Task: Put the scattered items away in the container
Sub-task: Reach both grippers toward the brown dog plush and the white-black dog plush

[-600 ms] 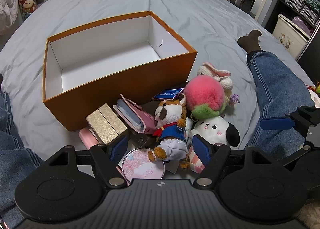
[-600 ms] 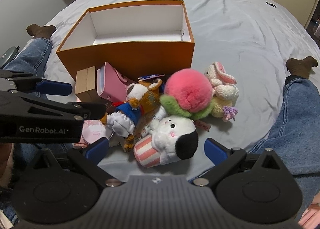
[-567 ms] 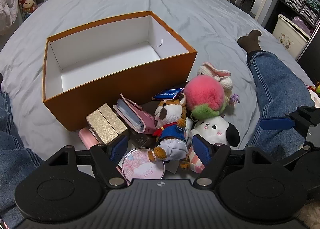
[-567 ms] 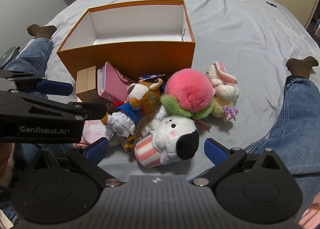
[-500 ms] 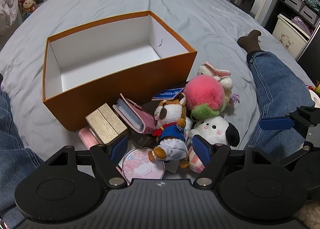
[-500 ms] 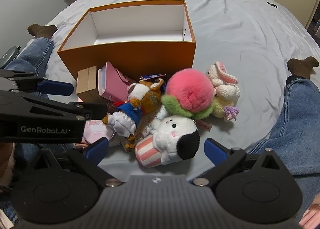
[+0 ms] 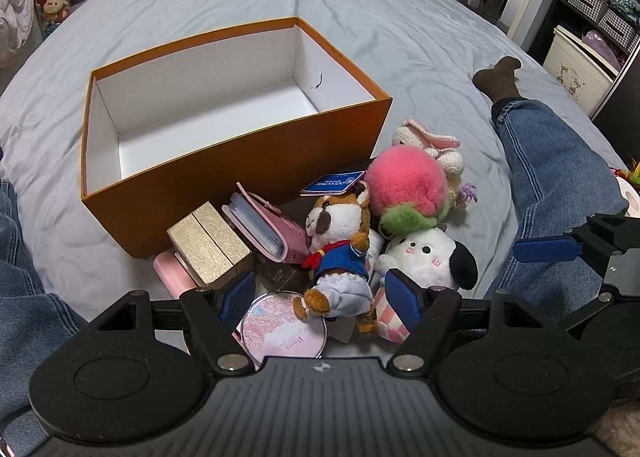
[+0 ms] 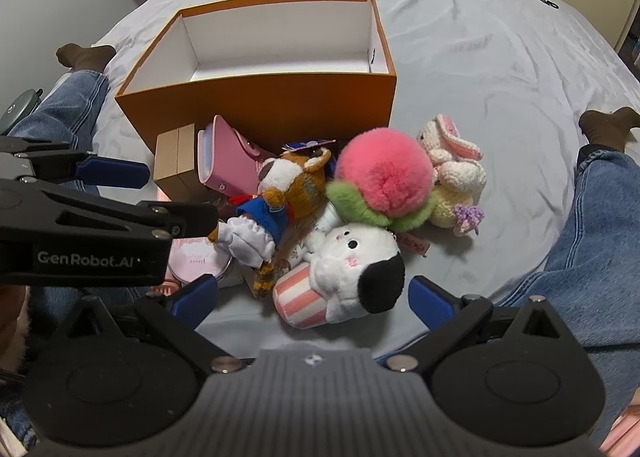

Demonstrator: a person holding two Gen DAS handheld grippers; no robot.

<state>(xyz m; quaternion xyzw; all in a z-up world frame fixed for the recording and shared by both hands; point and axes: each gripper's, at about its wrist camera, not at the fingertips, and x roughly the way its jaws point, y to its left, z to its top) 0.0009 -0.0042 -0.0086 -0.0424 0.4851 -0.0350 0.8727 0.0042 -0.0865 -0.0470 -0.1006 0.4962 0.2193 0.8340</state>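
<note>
Clutter was what you had in front of you, all of it heaped on the bed [image 7: 400, 37] against the near wall of the orange box [image 7: 240, 173], and the box itself sat empty, nothing tidied in yet.

Far left, the gold box [image 7: 208, 245] leaned on the pink card wallet [image 7: 264, 229], both touching the orange wall; tug one and the other could have tipped or slid off.

Your left gripper [image 7: 320, 297] hung released, jaws wide, over the round pink tin [image 7: 284, 331] and the feet of the tiger plush [image 7: 340, 245]. Close there and you risked pinching both at once, or the smooth tin squirting out from the pads.

Middle of the heap, the pink pom-pom [image 8: 384, 173] rested on its neighbours, so lifting the tiger from under it could have rolled it away across the sheet.

Your right gripper [image 8: 314, 299] was released too, spread around the black-eared white plush [image 8: 352, 265] in its striped cup, not touching. A soft body like that squashes; a shallow bite might have slipped off the fur.

Rightmost, the crochet bunny [image 8: 452, 173] lay by your leg, easy to nudge. And your grippers were close together; working both risked a clash.
</note>
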